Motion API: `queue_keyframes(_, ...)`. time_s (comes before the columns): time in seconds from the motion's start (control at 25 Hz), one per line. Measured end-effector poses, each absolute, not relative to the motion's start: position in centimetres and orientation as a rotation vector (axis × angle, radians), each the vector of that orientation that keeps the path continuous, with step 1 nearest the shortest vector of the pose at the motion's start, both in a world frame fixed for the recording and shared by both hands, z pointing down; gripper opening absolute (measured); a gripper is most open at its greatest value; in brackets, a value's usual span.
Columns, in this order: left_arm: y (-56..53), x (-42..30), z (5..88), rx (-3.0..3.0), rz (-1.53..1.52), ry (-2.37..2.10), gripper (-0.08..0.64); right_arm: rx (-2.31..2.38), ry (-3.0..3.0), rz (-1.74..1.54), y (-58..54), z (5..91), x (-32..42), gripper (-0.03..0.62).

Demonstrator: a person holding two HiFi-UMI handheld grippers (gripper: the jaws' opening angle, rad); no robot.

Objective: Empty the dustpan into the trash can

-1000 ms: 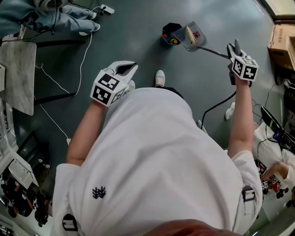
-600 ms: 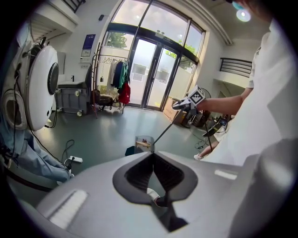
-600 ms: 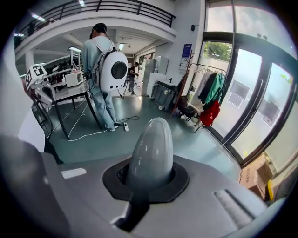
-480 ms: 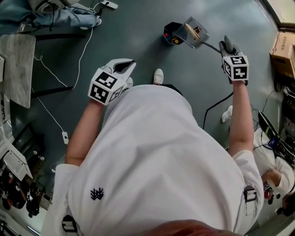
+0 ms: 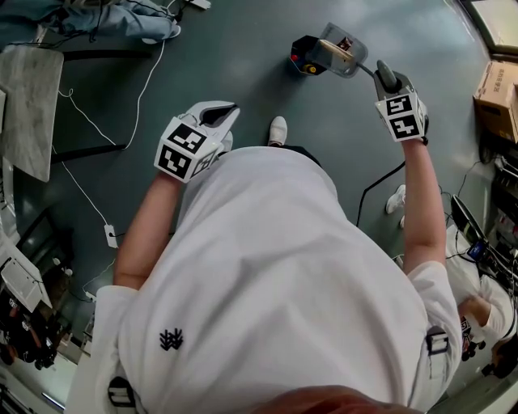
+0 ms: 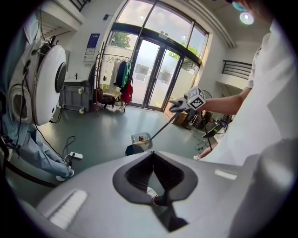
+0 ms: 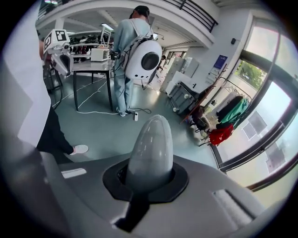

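A clear grey dustpan on a long thin handle hangs tilted over the small dark trash can, which holds yellow and red bits. My right gripper is shut on the handle's grey rounded grip, held out at the upper right. My left gripper is shut with nothing in it, close to my chest, well left of the can. From the left gripper view, the dustpan sits just above the trash can, with the right gripper up the handle.
A grey table stands at the left, with white cables and a power strip on the floor. A cardboard box is at the right edge. Another person's legs are at the top left; a seated person is at the right.
My right gripper has swung left and away from me with the dustpan, bringing the pan over the trash can. The left gripper has barely moved.
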State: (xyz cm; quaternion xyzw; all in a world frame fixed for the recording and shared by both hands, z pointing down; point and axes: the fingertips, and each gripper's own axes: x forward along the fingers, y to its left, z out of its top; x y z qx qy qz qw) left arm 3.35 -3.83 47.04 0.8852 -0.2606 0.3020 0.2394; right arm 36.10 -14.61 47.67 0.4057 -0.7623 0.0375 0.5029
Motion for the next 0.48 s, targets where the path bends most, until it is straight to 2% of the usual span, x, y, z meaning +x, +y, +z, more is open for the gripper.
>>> queue_keyframes(0.48,-2.4,1.7,46.7,2.426,0.814,-0.706,0.058,0.723,-1.720,-0.190,-9.5,51.0,31.2,0.003)
